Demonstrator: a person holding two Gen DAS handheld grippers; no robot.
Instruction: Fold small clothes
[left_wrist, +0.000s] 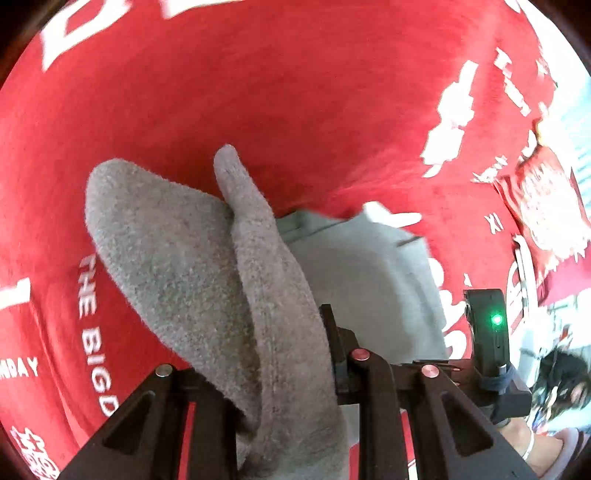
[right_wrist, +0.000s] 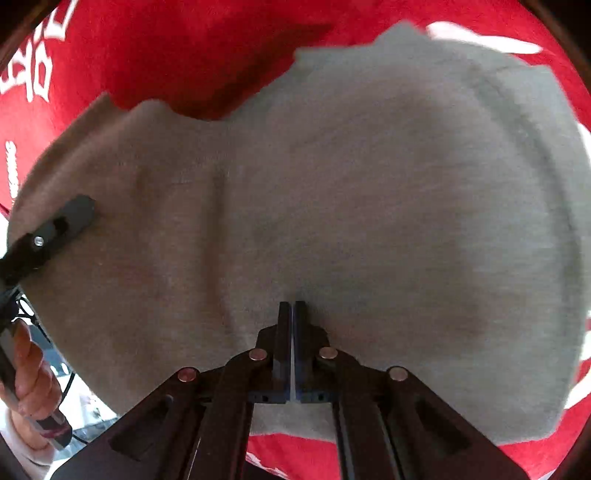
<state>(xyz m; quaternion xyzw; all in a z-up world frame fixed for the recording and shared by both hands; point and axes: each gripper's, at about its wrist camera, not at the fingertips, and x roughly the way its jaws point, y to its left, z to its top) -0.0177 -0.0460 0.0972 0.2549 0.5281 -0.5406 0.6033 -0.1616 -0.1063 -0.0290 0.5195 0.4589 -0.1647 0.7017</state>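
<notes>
Left wrist camera, steeply downward along its fingers (left_wrist: 332, 332), close over the grey garment (left_wrist: 207, 266), right wrist camera likewise, nearer, both sharing garment and red printed cloth (left_wrist: 295, 92).

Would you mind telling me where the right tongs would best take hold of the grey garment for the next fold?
Probably the outer hemmed edge of the grey garment, approached from its far right side. That stitched edge lies flat and free over the red cloth, so the tongs can slide under it. The right tongs are shut mid-panel, and the left tongs already grip the other end.
</notes>
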